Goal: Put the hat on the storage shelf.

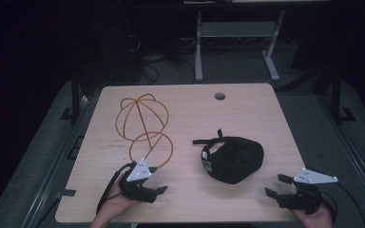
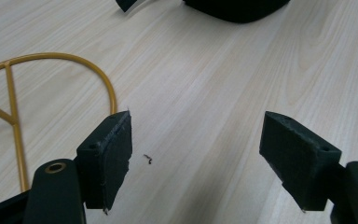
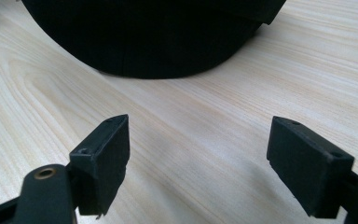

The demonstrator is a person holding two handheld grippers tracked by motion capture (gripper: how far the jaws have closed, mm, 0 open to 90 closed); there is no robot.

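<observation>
A black cap [image 1: 235, 159] lies on the wooden table [image 1: 247, 109], right of centre, its strap trailing to the left. A gold wire hat stand [image 1: 142, 126] lies on its side at the left. My left gripper [image 1: 158, 179] rests near the front edge just below the stand's round base, open, nothing between its jaws. In the left gripper view the gold wire hat stand [image 2: 51, 58] curves past the left jaw of my left gripper [image 2: 196, 161]. My right gripper [image 1: 275, 185] sits at the front right, open and empty, pointing toward the cap. The black cap [image 3: 149, 37] lies a short way ahead of my right gripper [image 3: 198, 163].
A round cable hole [image 1: 219, 96] sits near the table's far edge. Beyond the table stands a grey metal frame [image 1: 233, 42] on a dark floor with cables. Bare wood lies between the two grippers.
</observation>
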